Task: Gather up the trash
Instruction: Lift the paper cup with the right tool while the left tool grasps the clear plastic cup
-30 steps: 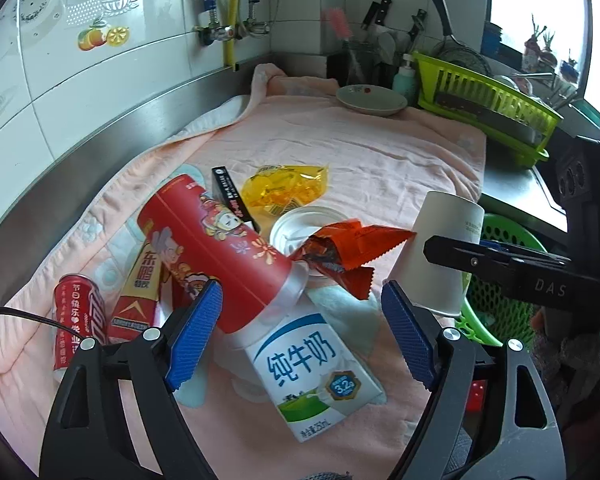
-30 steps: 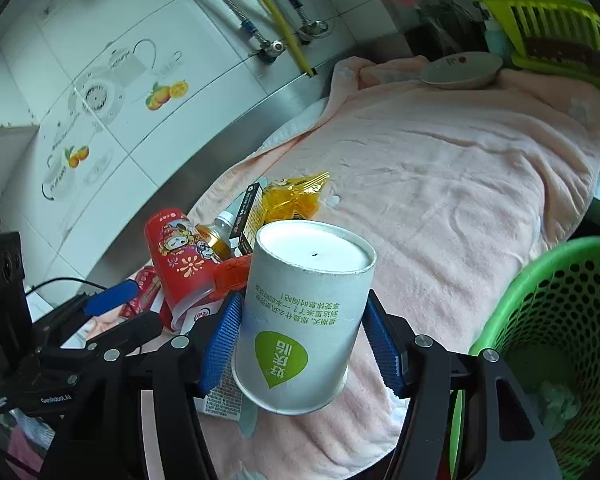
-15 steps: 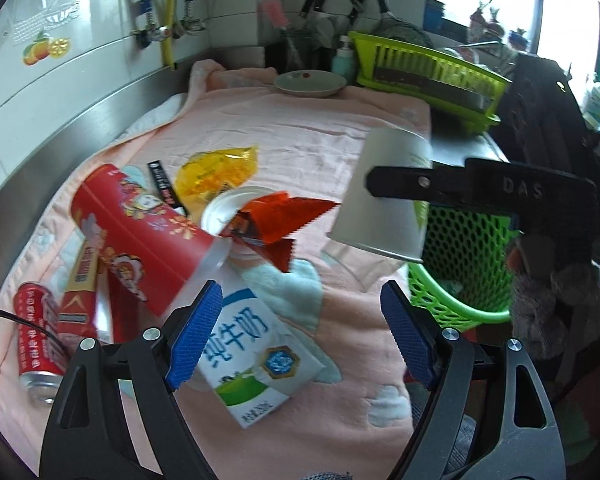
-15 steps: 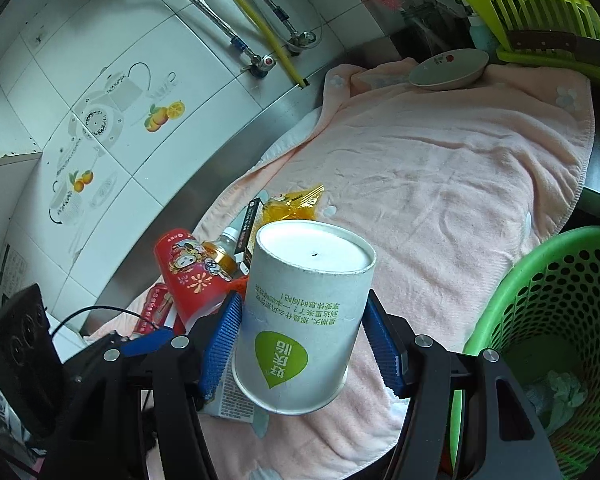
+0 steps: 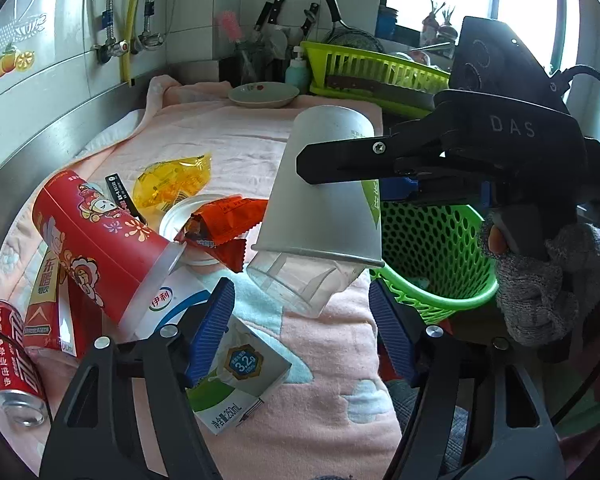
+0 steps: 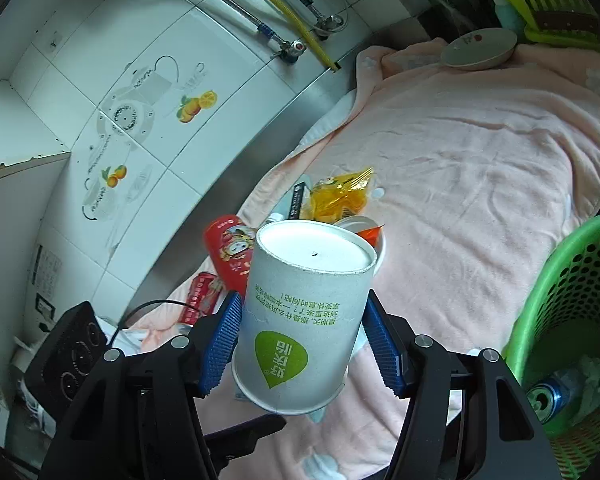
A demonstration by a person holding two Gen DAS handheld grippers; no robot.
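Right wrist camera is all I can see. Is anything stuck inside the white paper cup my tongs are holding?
Observer: Yes. The left wrist camera shows a clear plastic cup poking out of the mouth of the paper cup, which faces down.
Operator: What are my other tongs doing?
Observer: The left tongs are open and hold nothing. They hover above a milk carton that lies flat on the pink towel.
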